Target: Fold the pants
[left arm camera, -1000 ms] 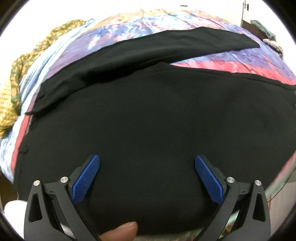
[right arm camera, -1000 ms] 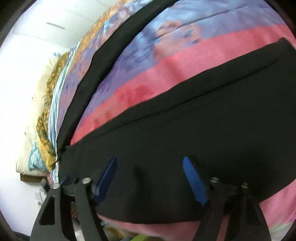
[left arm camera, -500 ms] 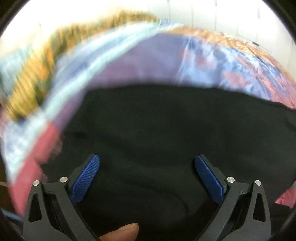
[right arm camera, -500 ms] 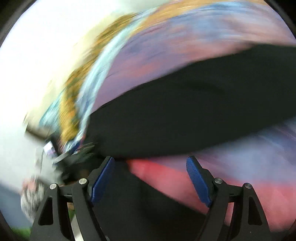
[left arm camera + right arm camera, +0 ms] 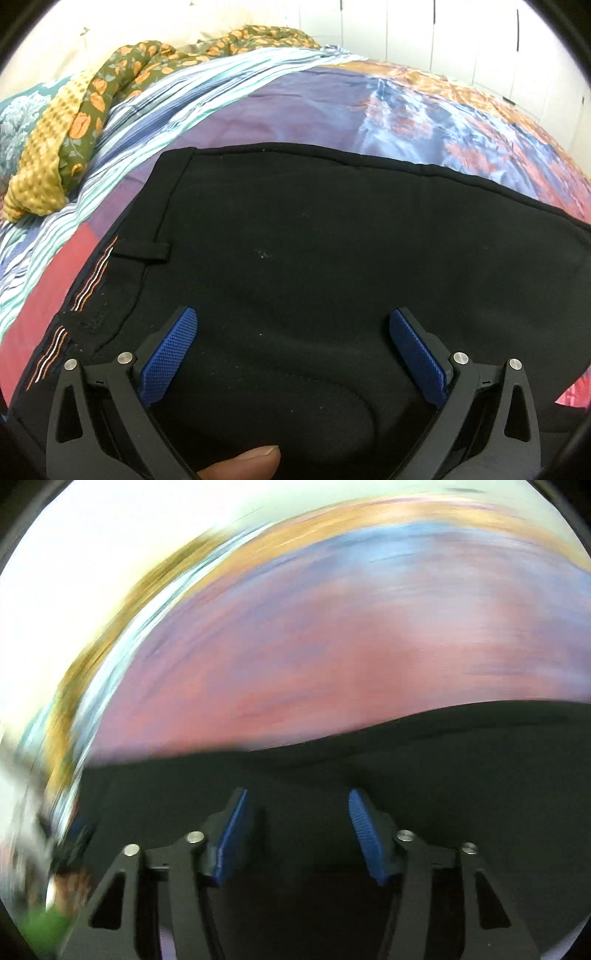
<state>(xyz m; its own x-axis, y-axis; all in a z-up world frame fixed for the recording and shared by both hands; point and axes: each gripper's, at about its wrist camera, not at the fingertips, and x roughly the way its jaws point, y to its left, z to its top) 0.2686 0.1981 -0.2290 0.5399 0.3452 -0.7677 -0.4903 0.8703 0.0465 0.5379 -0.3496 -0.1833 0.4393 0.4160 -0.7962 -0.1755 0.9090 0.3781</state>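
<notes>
Black pants lie flat on a colourful bedspread. In the left wrist view the waistband with a belt loop and orange stitching is at the left. My left gripper is open and empty, just above the seat of the pants. In the right wrist view, which is blurred, black pants fabric fills the lower part. My right gripper hovers over it with jaws partly apart and nothing between them.
A yellow and green floral blanket is bunched at the far left of the bed. A white wall stands behind the bed. The pink and purple bedspread stretches beyond the pants in the right wrist view.
Both grippers have swung over the pants. The left now looks at the waistband end instead of the legs. The right gripper's jaws have narrowed and its view is motion-blurred.
</notes>
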